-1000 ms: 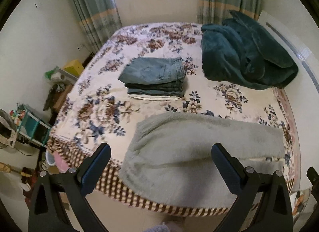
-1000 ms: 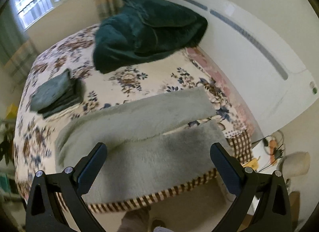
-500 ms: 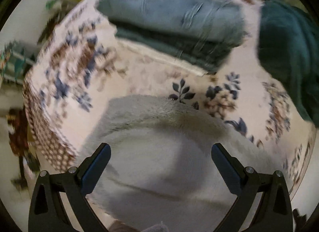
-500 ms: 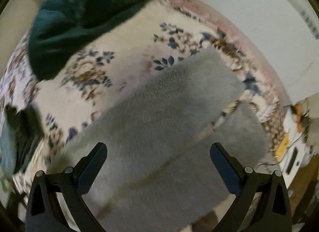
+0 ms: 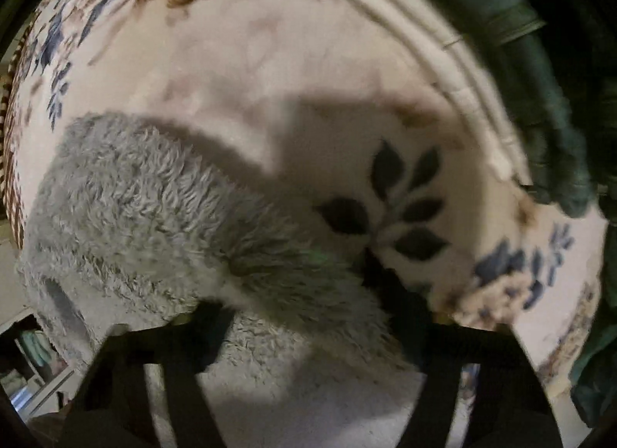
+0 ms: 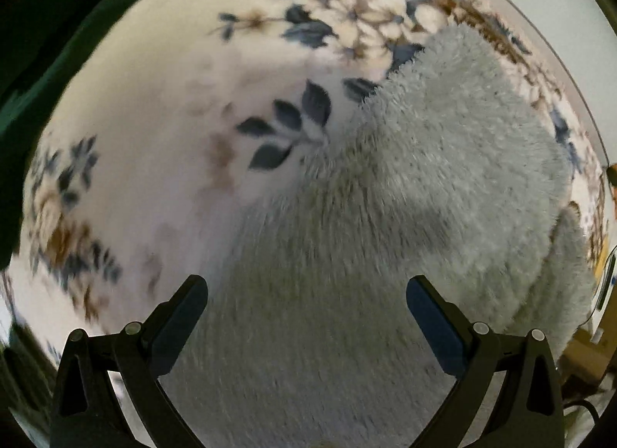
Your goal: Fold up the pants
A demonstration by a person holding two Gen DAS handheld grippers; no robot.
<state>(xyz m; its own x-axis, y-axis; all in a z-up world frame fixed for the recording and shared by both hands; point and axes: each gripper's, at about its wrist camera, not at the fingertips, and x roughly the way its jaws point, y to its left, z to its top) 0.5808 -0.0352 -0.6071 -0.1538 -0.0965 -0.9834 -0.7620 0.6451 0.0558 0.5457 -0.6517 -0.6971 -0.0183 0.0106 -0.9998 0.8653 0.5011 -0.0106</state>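
Note:
The grey fleece pants (image 5: 154, 216) lie flat on the floral bedspread (image 5: 270, 62), folded lengthwise. My left gripper (image 5: 304, 309) is low over the pants' far edge at the waist end, jaws wide apart, dark and in shadow, with fleece between them. My right gripper (image 6: 306, 305) is open just above the pants (image 6: 443, 178) near the leg end, jaws spread wide over the fleece. Neither gripper holds anything that I can see.
A stack of folded clothes (image 5: 482, 74) with a white bottom edge lies just beyond the left gripper. A dark green blanket (image 6: 46, 43) lies at the left of the right wrist view. The bed's checked edge (image 5: 7, 162) shows at far left.
Both grippers have dropped from above the bed down close onto the pants. Both stay open.

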